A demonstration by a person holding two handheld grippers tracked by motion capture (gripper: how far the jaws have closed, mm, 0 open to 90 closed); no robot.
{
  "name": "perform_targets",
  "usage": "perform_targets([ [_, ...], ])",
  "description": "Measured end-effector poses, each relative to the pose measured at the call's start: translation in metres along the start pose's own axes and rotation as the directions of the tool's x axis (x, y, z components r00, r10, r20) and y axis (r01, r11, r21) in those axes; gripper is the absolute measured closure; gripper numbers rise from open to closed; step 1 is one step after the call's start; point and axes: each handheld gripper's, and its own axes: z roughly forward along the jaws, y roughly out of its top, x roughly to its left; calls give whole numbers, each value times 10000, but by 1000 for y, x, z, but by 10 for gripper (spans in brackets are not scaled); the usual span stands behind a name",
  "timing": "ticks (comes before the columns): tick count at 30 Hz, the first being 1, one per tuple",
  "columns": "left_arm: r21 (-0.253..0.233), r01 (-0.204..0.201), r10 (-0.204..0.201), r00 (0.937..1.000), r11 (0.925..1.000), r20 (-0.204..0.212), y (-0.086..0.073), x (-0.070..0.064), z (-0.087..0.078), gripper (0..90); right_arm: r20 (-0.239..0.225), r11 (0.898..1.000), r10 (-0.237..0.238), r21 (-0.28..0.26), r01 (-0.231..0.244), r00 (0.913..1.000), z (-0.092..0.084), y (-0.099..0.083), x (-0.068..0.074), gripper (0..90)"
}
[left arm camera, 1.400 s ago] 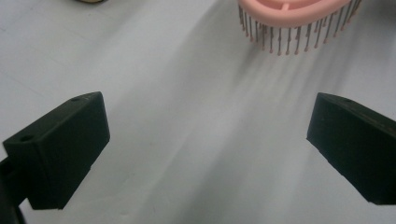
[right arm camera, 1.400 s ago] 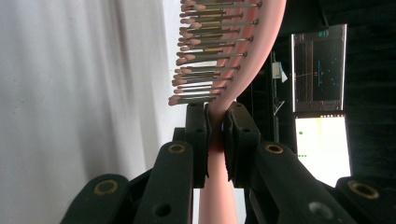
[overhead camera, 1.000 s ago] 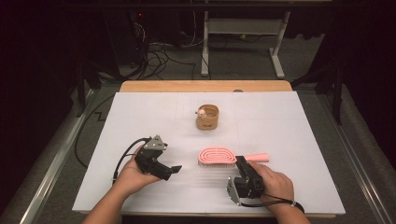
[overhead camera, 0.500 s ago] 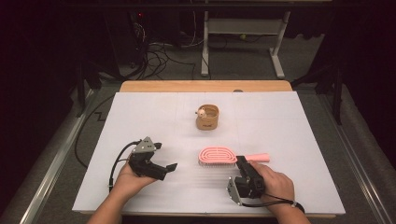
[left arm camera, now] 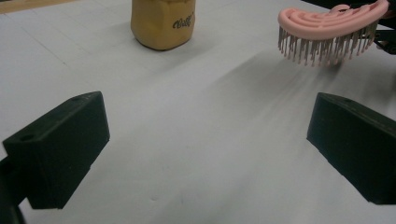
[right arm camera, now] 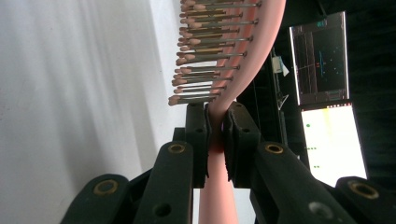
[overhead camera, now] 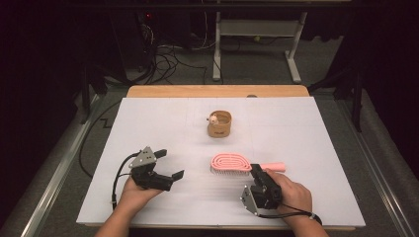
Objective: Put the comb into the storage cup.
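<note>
Your right gripper (right arm camera: 215,130) clamps the pink plastic hairbrush (overhead camera: 231,163) at its neck, apparently just above the white table (overhead camera: 306,128). Your left gripper (overhead camera: 168,165) waits wide open, empty. Next, carry it toward the tan cup (overhead camera: 219,124).

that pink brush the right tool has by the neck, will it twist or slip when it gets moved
The pink brush looks like light plastic, so it should carry easily. The right tool is shut on the narrow neck, head sticking well out, so it may pivot if the bristles catch. Its smooth, curved surface could slip a little between the pads.
</note>
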Motion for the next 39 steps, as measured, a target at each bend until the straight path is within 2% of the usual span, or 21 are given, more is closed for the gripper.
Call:
perform_targets([
  [7, -226, 139, -141, 9999, 9996, -49, -4, 3, -2, 0, -116, 9973, 728, -96, -730, 9973, -1, -2, -5, 822],
  [13, -333, 119, -124, 9998, 9994, -136, -6, 4, -4, 0, -197, 9934, 1126, -186, -1129, 9934, -2, -4, -8, 822],
  [21, -418, 128, -134, 9998, 9990, -151, -7, 4, -5, 0, -400, 9804, 1923, -357, -1937, 9805, -4, -7, -14, 822],
  [27, -580, 206, -212, 9997, 9981, -98, -8, 4, -7, 0, -515, 9637, 2596, -500, -2622, 9643, -5, -10, -20, 823],
  [32, -630, 239, -245, 9997, 9977, -85, -8, 4, -8, 0, -671, 9452, 3165, -613, -3206, 9462, -7, -14, -24, 823],
  [36, -639, 261, -266, 9996, 9976, -63, -9, 4, -8, 0, -843, 9232, 3696, -794, -3760, 9254, -8, -17, -29, 823],
  [38, -675, 259, -263, 9996, 9974, -51, -9, 4, -8, 0, -965, 9078, 4020, -878, -4101, 9105, -9, -19, -32, 823],
  [39, -691, 258, -262, 9996, 9973, -51, -9, 4, -8, 0, -1037, 8972, 4227, -926, -4319, 9003, -9, -20, -34, 823],
])
